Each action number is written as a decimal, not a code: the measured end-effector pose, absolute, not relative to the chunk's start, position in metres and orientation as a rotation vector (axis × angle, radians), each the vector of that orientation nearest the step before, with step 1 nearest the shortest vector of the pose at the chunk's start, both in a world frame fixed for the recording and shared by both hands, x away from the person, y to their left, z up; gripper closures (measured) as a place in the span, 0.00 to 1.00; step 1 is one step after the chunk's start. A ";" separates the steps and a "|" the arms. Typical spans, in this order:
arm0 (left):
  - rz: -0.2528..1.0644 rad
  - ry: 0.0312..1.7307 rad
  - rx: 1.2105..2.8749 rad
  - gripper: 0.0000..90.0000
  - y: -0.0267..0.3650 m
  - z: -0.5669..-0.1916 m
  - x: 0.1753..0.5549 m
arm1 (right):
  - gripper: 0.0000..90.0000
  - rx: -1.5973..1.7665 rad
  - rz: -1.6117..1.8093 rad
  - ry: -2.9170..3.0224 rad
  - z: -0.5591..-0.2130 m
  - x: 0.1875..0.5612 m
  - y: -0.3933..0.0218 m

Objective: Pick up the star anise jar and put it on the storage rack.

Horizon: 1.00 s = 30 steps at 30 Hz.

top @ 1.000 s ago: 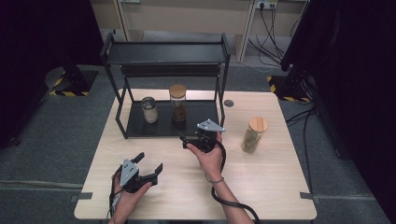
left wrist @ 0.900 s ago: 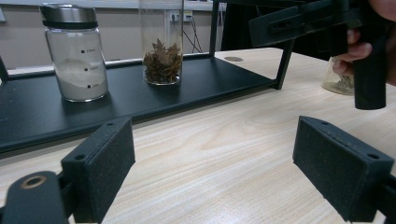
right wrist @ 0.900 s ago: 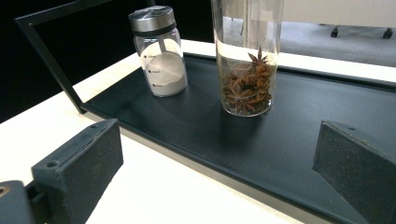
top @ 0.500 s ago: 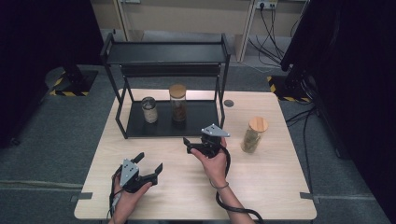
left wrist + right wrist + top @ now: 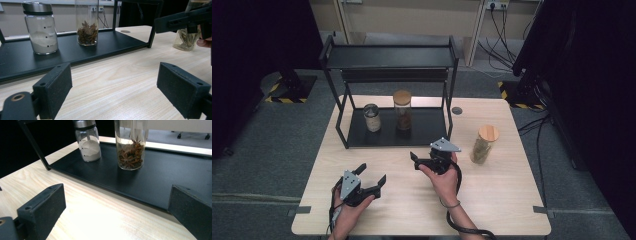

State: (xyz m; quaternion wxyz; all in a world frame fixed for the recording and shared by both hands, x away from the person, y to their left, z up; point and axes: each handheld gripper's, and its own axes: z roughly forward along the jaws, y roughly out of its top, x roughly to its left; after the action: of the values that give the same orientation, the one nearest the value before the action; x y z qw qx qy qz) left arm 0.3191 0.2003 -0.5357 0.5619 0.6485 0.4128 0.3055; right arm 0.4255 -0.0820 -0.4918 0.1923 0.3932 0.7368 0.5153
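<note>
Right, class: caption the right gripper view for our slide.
Open right gripper faces the star anise jar and powder jar on the black shelf.

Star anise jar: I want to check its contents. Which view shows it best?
The right gripper view: the star anise jar stands close, pods distinct. The left gripper view shows it farther off; the high view shows it small, with its wooden lid.

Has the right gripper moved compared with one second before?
Yes. The right gripper has drifted slightly toward the jar with the wooden lid and nearer the person, away from the black shelf rack.
</note>
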 end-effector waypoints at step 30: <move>0.720 0.973 1.526 0.14 0.200 -0.536 0.319 | 0.02 1.102 1.456 2.064 -0.493 0.401 -0.102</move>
State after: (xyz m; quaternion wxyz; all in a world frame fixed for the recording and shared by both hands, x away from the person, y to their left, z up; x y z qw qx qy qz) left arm 0.3190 0.2003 -0.5357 0.5621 0.6480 0.4130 0.3059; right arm 0.4010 -0.1019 -0.4934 0.1919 0.3924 0.7351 0.5185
